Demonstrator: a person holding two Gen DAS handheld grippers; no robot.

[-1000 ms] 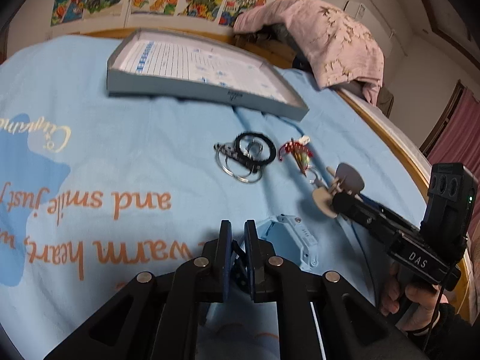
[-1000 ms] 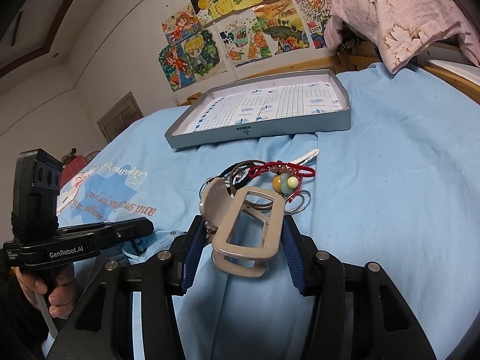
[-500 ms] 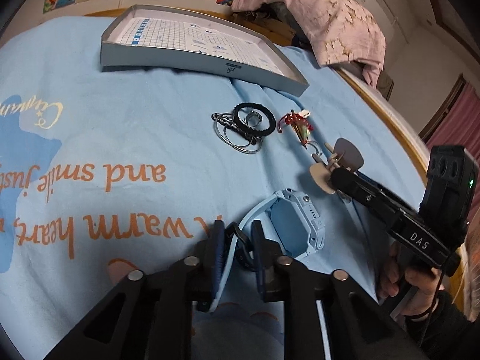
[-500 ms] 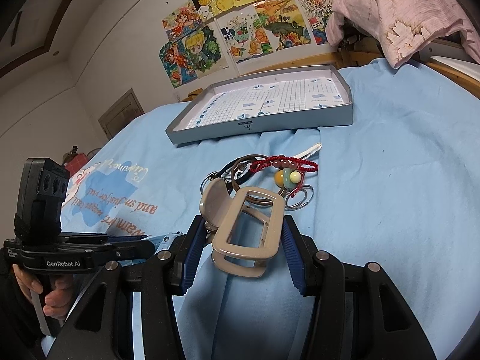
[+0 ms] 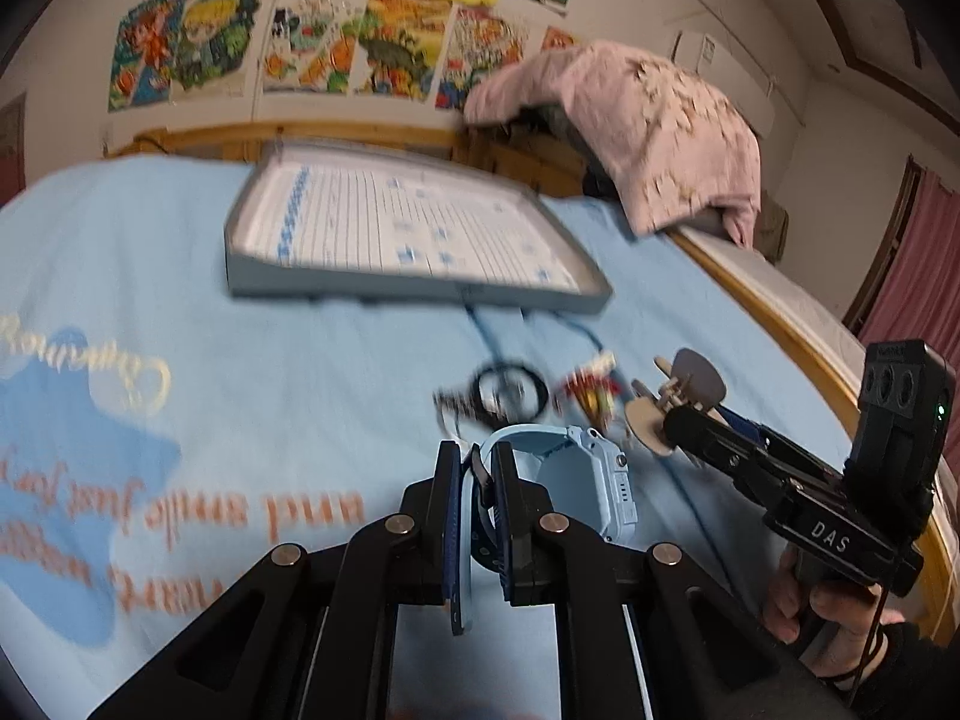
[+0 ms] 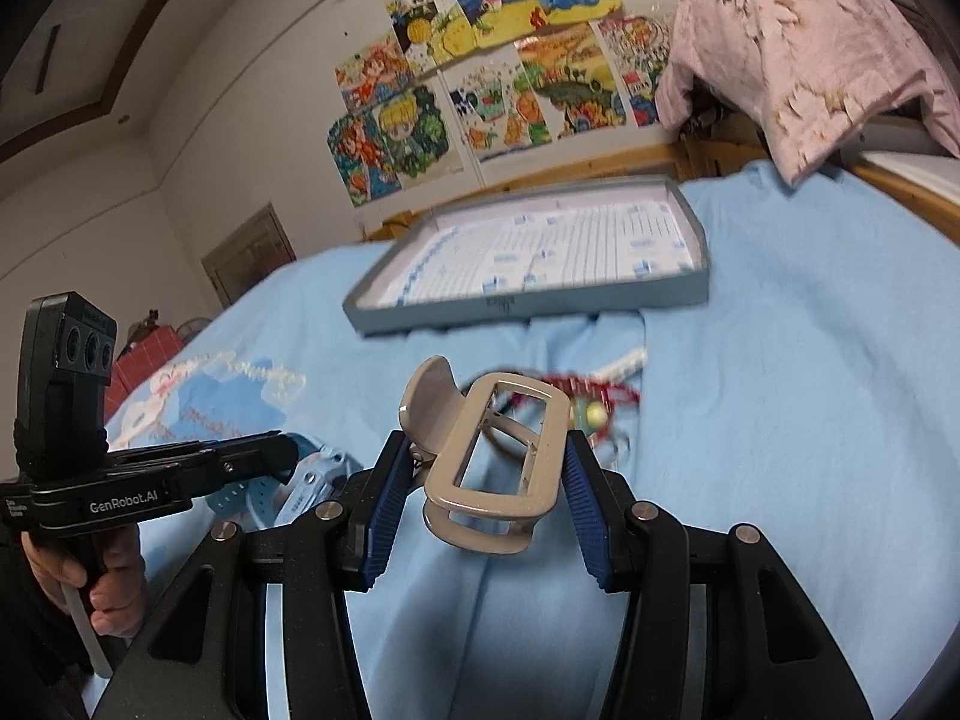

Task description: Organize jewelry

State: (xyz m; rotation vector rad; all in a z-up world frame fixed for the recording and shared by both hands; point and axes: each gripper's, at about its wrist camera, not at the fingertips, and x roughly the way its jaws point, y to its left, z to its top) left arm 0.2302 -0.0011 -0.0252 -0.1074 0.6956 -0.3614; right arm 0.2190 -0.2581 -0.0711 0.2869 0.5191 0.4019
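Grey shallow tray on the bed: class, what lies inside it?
Inside the grey shallow tray only a white gridded paper liner with small blue marks shows; no jewelry. Whatever lies under the liner is covered.

Tray [image 5: 414, 291] behind bracelets [image 5: 510, 396]; both on blanket [image 5: 240, 372]

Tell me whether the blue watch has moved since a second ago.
Yes. The left gripper has lifted the blue watch off the blanket and carried it toward the grey tray; it now overlaps the bracelets.

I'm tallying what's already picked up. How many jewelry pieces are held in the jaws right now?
2. The blue watch is held by its strap in the left gripper; the beige hair claw sits in the right gripper. Other pieces lie on the blanket.
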